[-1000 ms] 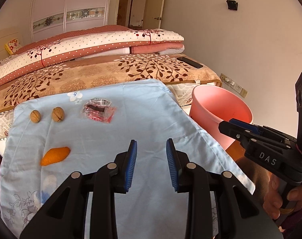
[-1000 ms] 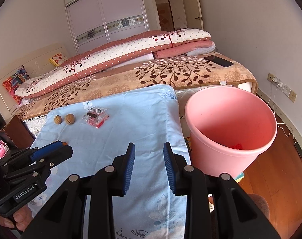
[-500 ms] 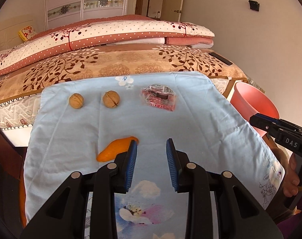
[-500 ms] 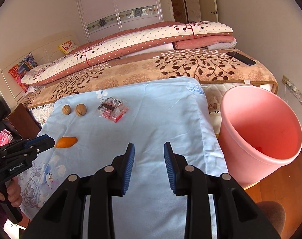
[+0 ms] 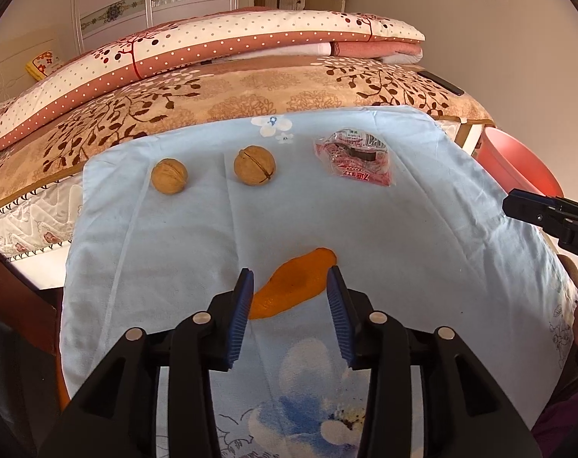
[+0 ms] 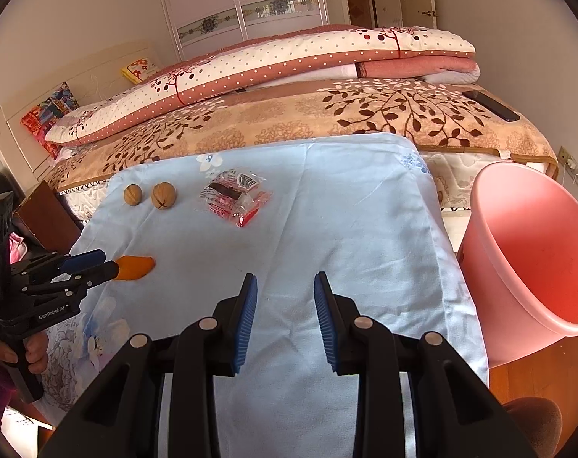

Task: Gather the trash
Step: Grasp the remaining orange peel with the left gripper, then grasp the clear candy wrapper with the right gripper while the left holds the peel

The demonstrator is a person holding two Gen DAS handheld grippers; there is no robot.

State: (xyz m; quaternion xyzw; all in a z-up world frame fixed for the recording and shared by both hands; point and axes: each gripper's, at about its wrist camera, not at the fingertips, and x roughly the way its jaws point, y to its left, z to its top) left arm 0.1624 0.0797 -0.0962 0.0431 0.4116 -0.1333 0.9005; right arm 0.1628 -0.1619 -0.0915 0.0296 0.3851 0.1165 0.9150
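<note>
An orange peel (image 5: 294,286) lies on the light blue cloth (image 5: 422,236). My left gripper (image 5: 290,286) is open, one finger on each side of the peel's near end. In the right wrist view the peel (image 6: 136,266) shows at the left gripper's tips (image 6: 98,263). Two walnuts (image 5: 169,175) (image 5: 255,165) and a crumpled red and clear wrapper (image 5: 355,160) lie farther back on the cloth. My right gripper (image 6: 285,286) is open and empty above the cloth. A pink bin (image 6: 533,244) stands on the floor to the right.
The cloth covers a table beside a bed (image 6: 327,114) with a brown leaf-pattern blanket and folded quilts. A dark phone (image 6: 491,105) lies on the bed's right end. Wall sockets (image 6: 573,170) are behind the bin.
My left gripper has swung left and moved forward until its open fingers flank the orange peel. My right gripper has swung slightly left; the bin now sits further right in its view.
</note>
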